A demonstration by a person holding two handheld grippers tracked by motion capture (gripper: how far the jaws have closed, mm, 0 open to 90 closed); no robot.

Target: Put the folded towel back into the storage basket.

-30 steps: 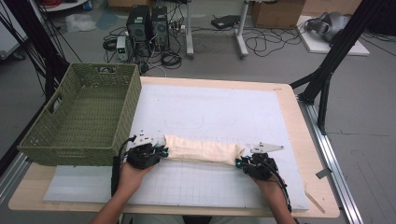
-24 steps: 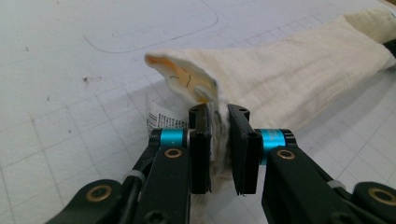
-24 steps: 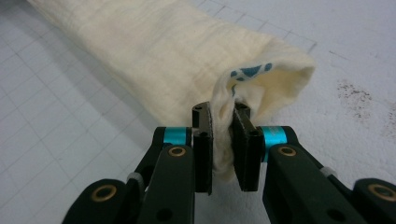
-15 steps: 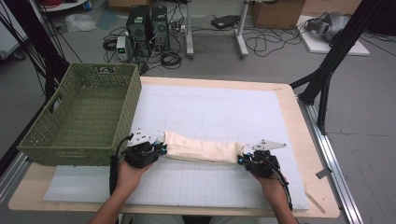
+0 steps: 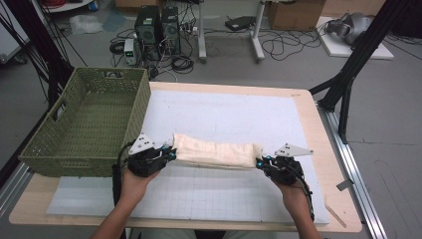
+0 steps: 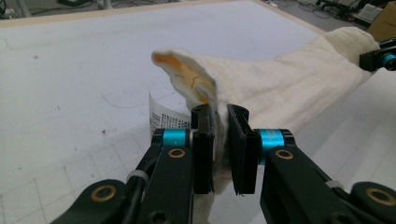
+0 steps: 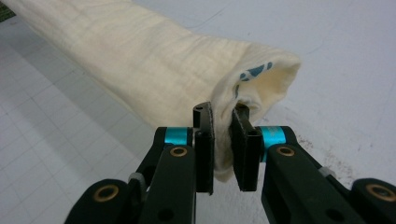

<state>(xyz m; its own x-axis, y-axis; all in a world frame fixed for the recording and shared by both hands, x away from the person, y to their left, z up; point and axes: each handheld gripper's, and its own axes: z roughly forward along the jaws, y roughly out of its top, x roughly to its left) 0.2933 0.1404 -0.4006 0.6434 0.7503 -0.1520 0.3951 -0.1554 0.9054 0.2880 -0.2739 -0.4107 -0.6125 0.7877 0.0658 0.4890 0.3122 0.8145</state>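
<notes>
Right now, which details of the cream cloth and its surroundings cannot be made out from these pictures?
- Printed text on the white care label, left gripper view: too small, partly behind the jaws.
- Blue print inside the folded cream cloth, right gripper view: mostly hidden by the fold.
- Green woven basket floor, high view: near wall hides part.

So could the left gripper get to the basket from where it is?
Probably yes. The left gripper sits right beside the basket with nothing between them. But it is shut on the cloth, whose other end the right gripper holds, so both would have to move together.
</notes>
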